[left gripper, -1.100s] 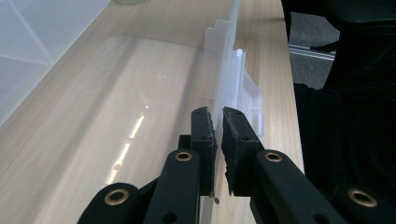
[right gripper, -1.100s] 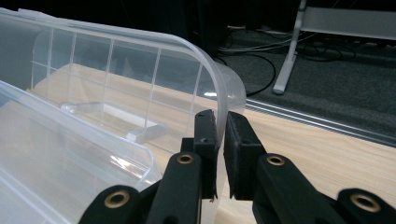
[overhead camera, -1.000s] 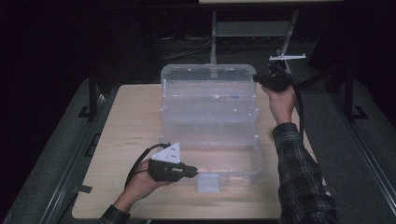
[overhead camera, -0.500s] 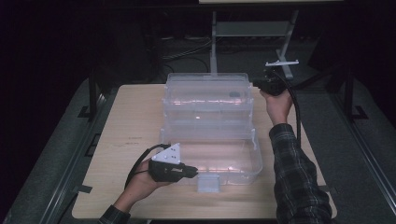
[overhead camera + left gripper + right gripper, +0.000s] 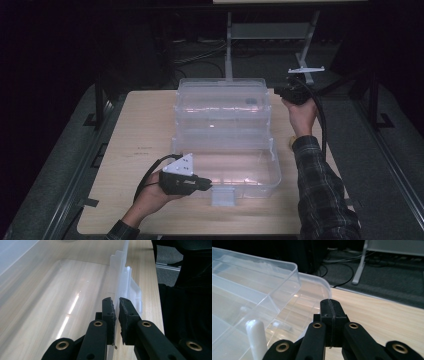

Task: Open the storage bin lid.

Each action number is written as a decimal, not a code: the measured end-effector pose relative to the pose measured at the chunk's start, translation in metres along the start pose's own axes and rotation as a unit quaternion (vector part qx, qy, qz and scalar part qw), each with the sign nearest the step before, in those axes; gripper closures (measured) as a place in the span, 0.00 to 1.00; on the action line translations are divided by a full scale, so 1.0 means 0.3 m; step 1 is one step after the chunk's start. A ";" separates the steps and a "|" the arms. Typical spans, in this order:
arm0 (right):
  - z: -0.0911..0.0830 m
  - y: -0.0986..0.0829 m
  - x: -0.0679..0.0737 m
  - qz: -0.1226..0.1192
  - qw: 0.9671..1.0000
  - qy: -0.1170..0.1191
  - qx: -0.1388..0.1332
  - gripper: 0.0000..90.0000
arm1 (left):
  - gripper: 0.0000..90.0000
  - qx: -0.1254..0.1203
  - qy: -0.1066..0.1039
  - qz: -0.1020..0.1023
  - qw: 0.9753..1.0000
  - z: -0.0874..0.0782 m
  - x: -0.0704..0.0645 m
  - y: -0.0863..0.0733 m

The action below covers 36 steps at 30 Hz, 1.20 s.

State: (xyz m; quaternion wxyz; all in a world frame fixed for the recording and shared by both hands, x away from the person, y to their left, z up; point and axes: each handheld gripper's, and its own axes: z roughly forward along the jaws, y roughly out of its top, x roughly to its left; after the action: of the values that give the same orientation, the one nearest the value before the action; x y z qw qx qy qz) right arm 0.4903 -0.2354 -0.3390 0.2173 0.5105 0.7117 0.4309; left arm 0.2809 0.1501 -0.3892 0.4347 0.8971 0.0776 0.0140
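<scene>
Left tool (image 5: pixel 204 184): at the lower centre of the high view, held in the person's left hand (image 5: pixel 150 197), grey three-cornered plate on top. In the left gripper view its jaws clamp the thin front wall of the clear plastic box (image 5: pixel 119 287), with only that wall between the pads.
Right tool (image 5: pixel 280 92): at the upper right of the high view, held in the person's right hand (image 5: pixel 300 115), just beside the box's far right corner. In the right gripper view its jaws are pressed together with nothing between them, poised over the rounded rim of the box (image 5: pixel 322 283).
Clear plastic box (image 5: pixel 225 135): in the middle of the table, open, with a tall rear part at the centre of the frame and a shallow tray-like part lying flat toward the bottom. A latch tab (image 5: pixel 223 196) sticks out from its near edge.
White peg (image 5: pixel 257 336): upright at the lower left of the right gripper view, inside the box.
Table (image 5: pixel 140 130): light wood, bare around the box.
Sleeve (image 5: pixel 325 195): plaid, along the right edge of the table.
</scene>
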 end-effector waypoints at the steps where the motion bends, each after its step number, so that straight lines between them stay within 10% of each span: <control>1: -0.006 -0.001 -0.002 -0.001 1.000 0.001 -0.001 1.00 | 0.92 -0.001 0.001 0.000 1.000 0.000 -0.001 0.000; 16: -0.096 -0.029 -0.021 -0.014 1.000 -0.003 0.010 0.55 | 0.92 -0.005 -0.004 -0.008 1.000 0.002 0.001 -0.001; 36: -0.196 -0.127 -0.061 -0.035 0.998 -0.027 0.044 0.30 | 0.92 -0.002 -0.010 -0.026 1.000 0.002 0.011 0.001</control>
State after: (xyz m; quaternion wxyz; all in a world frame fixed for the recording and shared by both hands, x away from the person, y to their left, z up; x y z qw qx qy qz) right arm 0.4327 -0.2792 -0.3417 0.2288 0.5059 0.7413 0.3771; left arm 0.2842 0.1501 -0.3894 0.4377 0.8938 0.0970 -0.0060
